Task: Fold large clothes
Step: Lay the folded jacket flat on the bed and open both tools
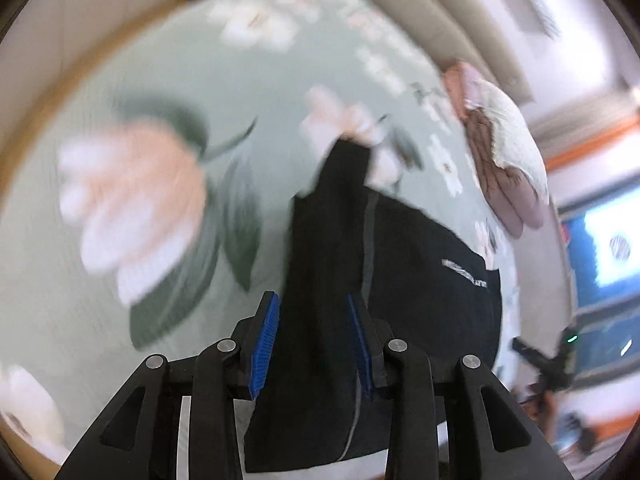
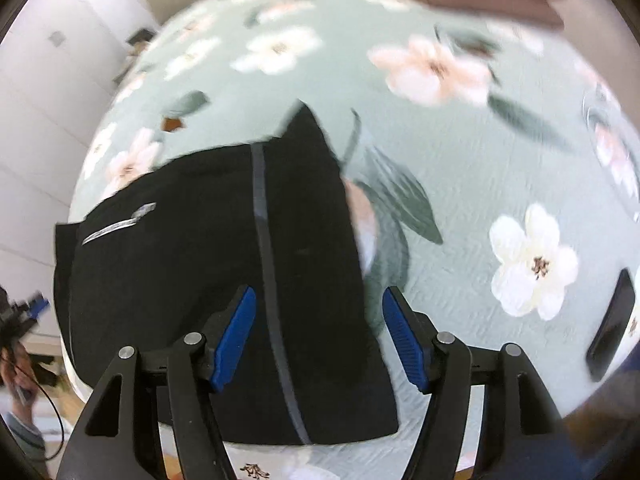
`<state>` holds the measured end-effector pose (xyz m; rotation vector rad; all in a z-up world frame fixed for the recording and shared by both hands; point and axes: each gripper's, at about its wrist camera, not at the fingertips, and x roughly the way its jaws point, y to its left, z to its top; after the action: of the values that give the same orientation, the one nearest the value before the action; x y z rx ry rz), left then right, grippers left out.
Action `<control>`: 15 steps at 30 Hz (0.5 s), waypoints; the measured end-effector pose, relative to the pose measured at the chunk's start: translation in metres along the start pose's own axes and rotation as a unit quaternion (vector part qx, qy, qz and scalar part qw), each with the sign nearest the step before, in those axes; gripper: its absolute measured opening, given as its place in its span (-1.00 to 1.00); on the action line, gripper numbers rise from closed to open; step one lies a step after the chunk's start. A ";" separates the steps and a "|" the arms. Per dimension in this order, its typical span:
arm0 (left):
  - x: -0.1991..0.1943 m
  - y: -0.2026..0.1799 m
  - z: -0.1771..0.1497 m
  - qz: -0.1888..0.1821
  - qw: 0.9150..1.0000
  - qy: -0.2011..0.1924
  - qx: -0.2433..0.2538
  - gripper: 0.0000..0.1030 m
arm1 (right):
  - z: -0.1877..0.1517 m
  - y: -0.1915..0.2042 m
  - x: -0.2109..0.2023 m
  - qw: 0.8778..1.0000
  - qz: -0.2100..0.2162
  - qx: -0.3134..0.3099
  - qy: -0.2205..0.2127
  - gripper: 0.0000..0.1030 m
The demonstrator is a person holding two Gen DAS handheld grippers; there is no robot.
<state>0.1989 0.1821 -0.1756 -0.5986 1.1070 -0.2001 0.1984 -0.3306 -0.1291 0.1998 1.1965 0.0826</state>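
A black garment [image 1: 400,280] with a grey side stripe and a white logo lies on a pale green floral bedspread [image 1: 168,80]. It also shows in the right wrist view [image 2: 200,280]. My left gripper [image 1: 314,340] is open, its blue pads either side of a folded edge of the garment, not clamped on it. My right gripper [image 2: 320,336] is open above the garment's striped part, its right pad [image 2: 404,340] over the bedspread [image 2: 460,160]. Both views are motion-blurred.
A pile of pink, brown and cream clothes [image 1: 500,152] lies at the bed's far right. A dark phone [image 2: 612,328] lies on the bedspread at the right. A white wall [image 2: 48,100] and a beige headboard [image 1: 420,8] border the bed.
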 end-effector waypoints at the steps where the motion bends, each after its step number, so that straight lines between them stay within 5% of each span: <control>1: -0.001 -0.016 -0.003 0.001 1.000 -0.011 0.029 -0.28 | -0.001 0.031 0.003 1.000 0.002 -0.016 -0.005 0.49; 5: 0.030 -0.070 -0.027 0.008 0.993 -0.020 0.115 -0.27 | -0.028 0.077 0.016 0.995 0.010 -0.089 -0.036 0.52; 10: 0.100 -0.083 -0.063 0.114 0.976 -0.002 0.185 -0.25 | -0.069 0.090 0.051 0.979 -0.052 -0.194 -0.023 0.53; 15: 0.095 -0.067 -0.074 0.076 0.981 -0.060 0.171 -0.26 | -0.087 0.082 0.050 0.978 -0.047 -0.181 -0.089 0.58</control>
<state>0.1858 0.0587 -0.2357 -0.2154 0.9687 -0.2131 0.1390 -0.2317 -0.1893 -0.1657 0.9909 0.1936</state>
